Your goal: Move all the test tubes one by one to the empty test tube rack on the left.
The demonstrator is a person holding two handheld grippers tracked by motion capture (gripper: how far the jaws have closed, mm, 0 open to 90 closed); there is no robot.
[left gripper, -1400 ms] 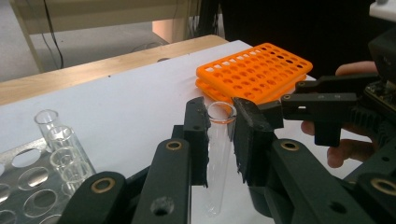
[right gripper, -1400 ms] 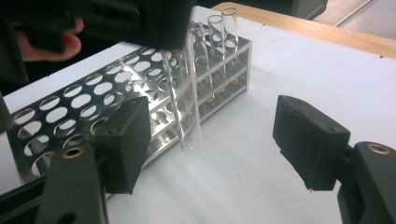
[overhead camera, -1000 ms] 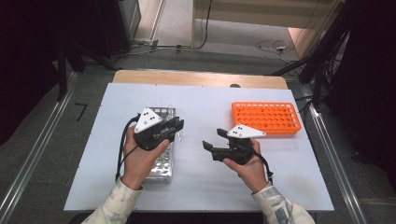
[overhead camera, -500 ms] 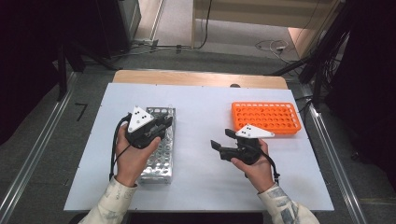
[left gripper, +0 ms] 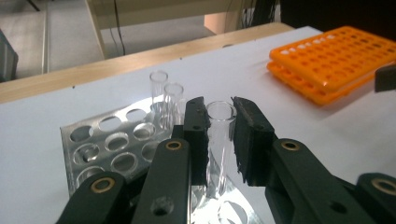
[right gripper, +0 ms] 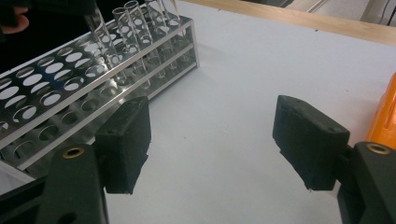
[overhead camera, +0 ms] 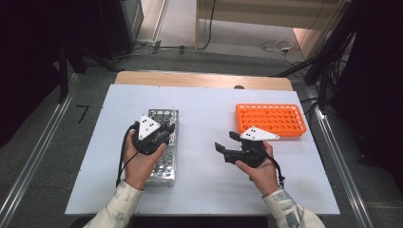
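My left gripper (left gripper: 219,133) is shut on a clear glass test tube (left gripper: 218,144), held upright over the holes of a shiny metal rack (left gripper: 107,140). Two more empty tubes (left gripper: 166,95) stand at the rack's far end. In the high view the left gripper (overhead camera: 166,129) hovers over the far half of the metal rack (overhead camera: 161,164). My right gripper (overhead camera: 225,142) is open with nothing between its jaws, low over the white table between the two racks. In the right gripper view, the right gripper (right gripper: 212,140) faces bare table, and the held tube (right gripper: 100,23) shows at the top left.
An orange plastic rack (overhead camera: 271,119) with many empty holes lies at the right of the white table (overhead camera: 204,107), its edge (right gripper: 385,121) close to my right jaw. A wooden strip (overhead camera: 199,80) runs along the table's far side. Dark equipment stands beyond.
The left gripper, still holding the tube, has swung from the rack's right side to above its holes and sunk lower. The right hand has hardly moved.
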